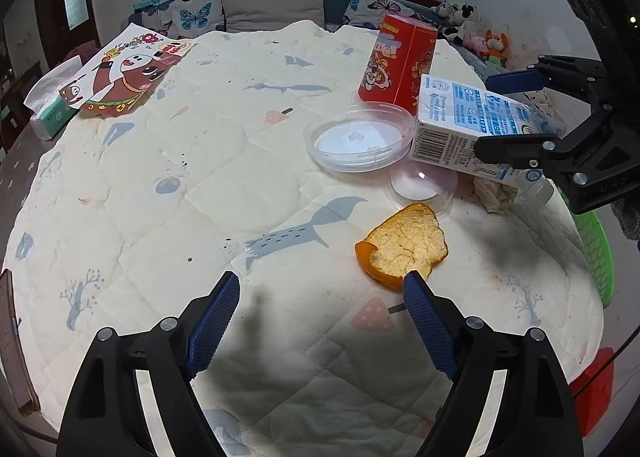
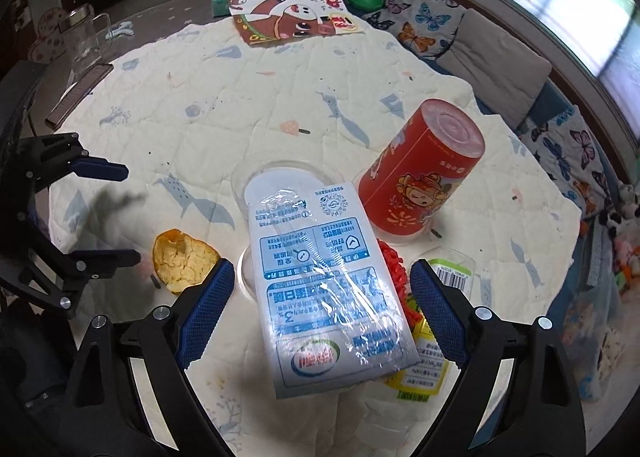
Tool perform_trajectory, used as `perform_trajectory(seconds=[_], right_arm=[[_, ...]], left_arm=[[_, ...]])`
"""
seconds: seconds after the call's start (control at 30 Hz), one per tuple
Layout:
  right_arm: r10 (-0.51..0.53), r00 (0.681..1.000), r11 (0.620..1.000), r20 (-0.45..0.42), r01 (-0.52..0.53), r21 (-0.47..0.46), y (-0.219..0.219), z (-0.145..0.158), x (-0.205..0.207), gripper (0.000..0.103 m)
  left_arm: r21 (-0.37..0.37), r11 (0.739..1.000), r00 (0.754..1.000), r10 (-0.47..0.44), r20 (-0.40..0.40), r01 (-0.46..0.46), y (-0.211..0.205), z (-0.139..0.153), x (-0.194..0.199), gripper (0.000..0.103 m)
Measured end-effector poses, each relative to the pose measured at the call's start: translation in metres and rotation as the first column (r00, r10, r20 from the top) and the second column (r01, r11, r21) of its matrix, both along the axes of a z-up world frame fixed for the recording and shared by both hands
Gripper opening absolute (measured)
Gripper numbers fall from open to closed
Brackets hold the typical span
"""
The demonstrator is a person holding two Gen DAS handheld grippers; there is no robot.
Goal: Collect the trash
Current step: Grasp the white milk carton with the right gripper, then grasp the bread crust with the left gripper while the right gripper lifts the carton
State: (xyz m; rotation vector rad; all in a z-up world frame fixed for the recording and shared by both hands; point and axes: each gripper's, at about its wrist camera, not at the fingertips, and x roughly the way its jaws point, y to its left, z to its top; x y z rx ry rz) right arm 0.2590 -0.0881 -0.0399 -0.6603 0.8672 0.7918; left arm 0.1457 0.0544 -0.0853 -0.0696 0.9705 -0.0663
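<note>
Squarely between the right tool's (image 2: 318, 277) spread-open fingers lay the milk carton (image 2: 326, 289), long axis running up-frame; the left tool (image 1: 322, 295), also open, sat beside the orange peel (image 1: 404, 247).

1. Left gripper (image 1: 322, 289): jaws spread wide, nothing between the blue ribbed pads (image 1: 214, 321); black finger links angled outward from the wrist; held low over the surface, pointing forward.
2. Right gripper (image 2: 318, 277): jaws likewise spread wide, blue pads (image 2: 202, 317) apart and gripping nothing; seen from the left wrist view as a black linkage entering from the right side (image 1: 516, 113), both fingers pointing leftward.
</note>
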Motion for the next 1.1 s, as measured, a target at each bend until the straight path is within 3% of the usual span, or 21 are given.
perform_trajectory(seconds=[0.37,0.5,0.7,1.1], right_arm=[[0.009,1.0,0.999,-0.012,-0.01,-0.047,0.013,-0.017,0.012,0.087],[0.012,1.0,0.999,-0.028,-0.014,-0.045,0.013,-0.018,0.012,0.074],[0.0,1.0,1.0,-0.006,0.0,-0.018,0.008,-0.012,0.002,0.073],[-0.075,0.997,0.992,0.015,0.073,0.105,-0.029,0.022,-0.024,0.073]], left_arm=[[-0.005,1.0,1.0,0.004,-0.013,-0.004,0.002,-0.004,0.001,0.081],[-0.004,1.0,1.0,-0.004,-0.016,0.004,0.001,-0.006,0.001,0.081],[-0.015,1.0,1.0,-0.009,-0.014,0.009,-0.003,-0.006,0.003,0.08],[-0.066,0.998,0.999,-0.014,-0.043,0.011,-0.016,-0.014,0.016,0.053]])
